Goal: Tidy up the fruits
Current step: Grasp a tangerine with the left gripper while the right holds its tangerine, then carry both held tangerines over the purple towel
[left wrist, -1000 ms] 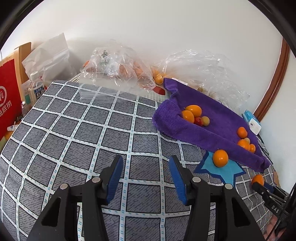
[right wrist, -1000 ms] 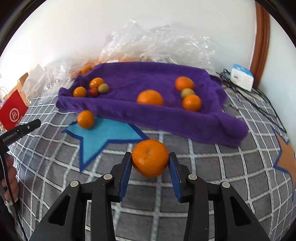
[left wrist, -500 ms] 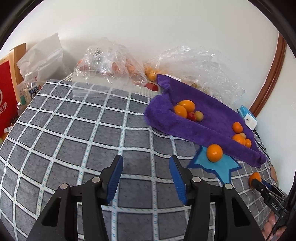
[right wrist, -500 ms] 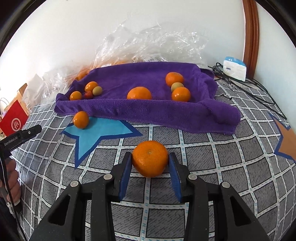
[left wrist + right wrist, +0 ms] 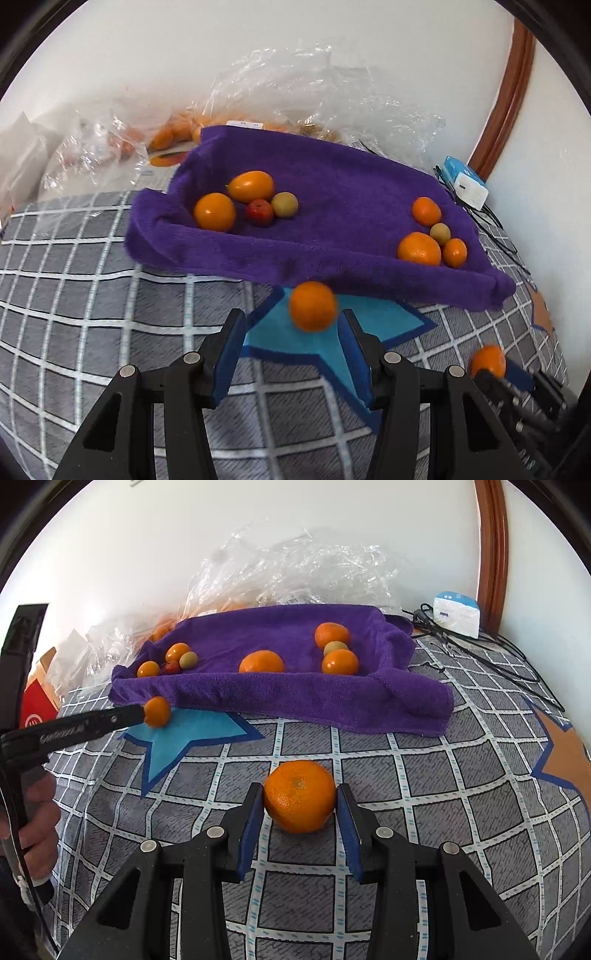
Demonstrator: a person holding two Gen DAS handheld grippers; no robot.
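R gripper [image 5: 299, 803]: clamped on large orange [image 5: 299, 795], low over checked cloth [image 5: 424, 794]. L gripper [image 5: 291, 345]: jaws apart, nothing held; small orange [image 5: 313, 305] on blue star patch [image 5: 295, 343] just ahead, near purple towel [image 5: 332, 184] w/ other fruits in two clusters.

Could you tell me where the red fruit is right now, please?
The red fruit lies on the purple towel, left side, touching a green fruit and beside two orange ones.

Both wrist cams angled down, sharing purple towel [image 5: 332, 177].
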